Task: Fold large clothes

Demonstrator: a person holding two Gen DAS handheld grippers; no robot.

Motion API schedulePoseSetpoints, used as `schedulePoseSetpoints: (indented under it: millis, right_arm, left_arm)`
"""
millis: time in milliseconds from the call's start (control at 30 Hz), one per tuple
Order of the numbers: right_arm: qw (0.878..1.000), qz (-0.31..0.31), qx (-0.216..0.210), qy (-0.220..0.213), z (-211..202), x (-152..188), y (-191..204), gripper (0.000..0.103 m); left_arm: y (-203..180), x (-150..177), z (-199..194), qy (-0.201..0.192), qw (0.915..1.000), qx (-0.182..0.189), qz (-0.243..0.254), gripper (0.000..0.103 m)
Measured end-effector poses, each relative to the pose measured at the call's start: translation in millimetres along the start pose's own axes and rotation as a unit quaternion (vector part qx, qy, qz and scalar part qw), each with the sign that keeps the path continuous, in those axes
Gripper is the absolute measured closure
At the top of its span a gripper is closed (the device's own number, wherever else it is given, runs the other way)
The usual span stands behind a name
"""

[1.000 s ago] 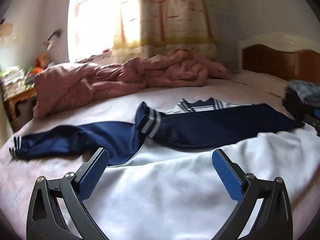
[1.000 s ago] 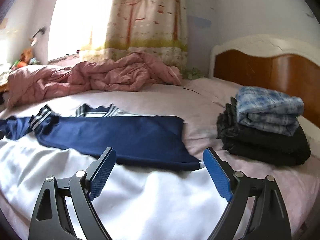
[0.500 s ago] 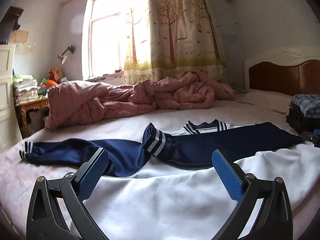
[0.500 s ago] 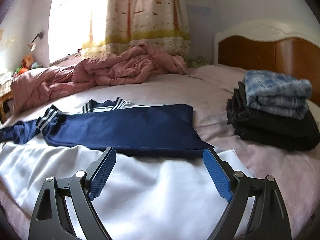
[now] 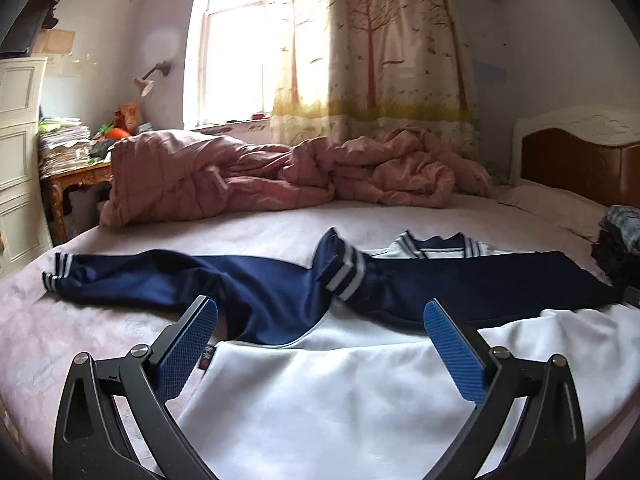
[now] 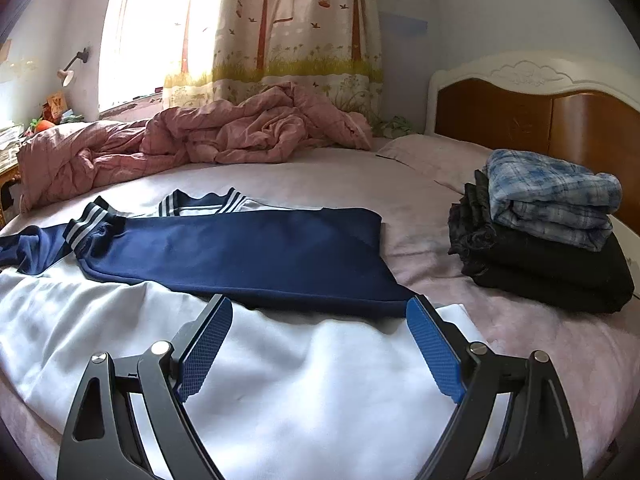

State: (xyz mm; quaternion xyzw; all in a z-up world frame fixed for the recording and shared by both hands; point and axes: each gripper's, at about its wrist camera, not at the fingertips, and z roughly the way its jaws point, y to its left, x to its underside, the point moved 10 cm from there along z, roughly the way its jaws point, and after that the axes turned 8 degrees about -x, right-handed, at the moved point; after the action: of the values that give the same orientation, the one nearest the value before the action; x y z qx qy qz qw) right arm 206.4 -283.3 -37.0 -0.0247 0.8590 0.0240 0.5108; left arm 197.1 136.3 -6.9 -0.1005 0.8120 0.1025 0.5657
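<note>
Left wrist view: my left hand-held gripper [image 5: 320, 334] hangs wide open and empty over the white body of the jacket [image 5: 340, 392], spread on the bed [image 5: 256, 236]. One navy sleeve [image 5: 472, 284] is folded across; the other [image 5: 152, 280] lies stretched left. Compared with a second ago, more window and curtain show.

Right wrist view: my right hand-held gripper [image 6: 318, 334] is equally wide, holding nothing, above the jacket's right hem. Folded stack [image 6: 544, 232] sits beside. Framing barely changed.
</note>
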Motion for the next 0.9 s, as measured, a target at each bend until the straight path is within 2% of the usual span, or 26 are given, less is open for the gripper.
schedulePoseSetpoints:
  millis: [67, 167, 400, 467, 533, 667, 700, 800, 900]
  right_arm:
    - [1.000, 0.006, -0.001, 0.002, 1, 1, -1, 0.013]
    - [1.000, 0.015, -0.001, 0.004, 2, 2, -4, 0.013]
    - [1.000, 0.020, -0.002, -0.001, 1, 1, -7, 0.013]
    - [1.000, 0.017, -0.001, -0.003, -1, 1, -6, 0.013]
    - [1.000, 0.012, 0.001, -0.008, -2, -1, -7, 0.013]
    - [1.000, 0.026, -0.006, -0.006, -1, -5, -11, 0.013]
    - [1.000, 0.029, -0.009, -0.005, 0, -5, -12, 0.013]
    - [1.000, 0.024, 0.006, -0.015, -3, -10, -17, 0.013]
    - [1.000, 0.023, 0.014, -0.016, -4, -10, -23, 0.013]
  left_arm:
    - [4, 3, 4, 0.004, 0.9999, -0.014, 0.001, 0.001]
    - [6, 3, 6, 0.007, 0.9999, -0.010, -0.007, 0.001]
    - [12, -4, 5, -0.012, 0.9994, -0.032, 0.006, 0.000]
    - [16, -17, 10, -0.019, 0.9989, -0.037, 0.021, 0.000]
    - [33, -41, 20, -0.022, 0.9975, -0.063, 0.023, 0.000]
    - [70, -83, 47, 0.008, 0.9987, -0.050, -0.004, 0.000]
    - [82, -91, 51, 0.005, 0.9978, -0.066, -0.006, 0.001]
    - [113, -105, 57, -0.021, 0.9882, -0.151, 0.009, 0.000]
    - [130, -97, 71, 0.007, 0.9889, -0.148, -0.004, 0.001]
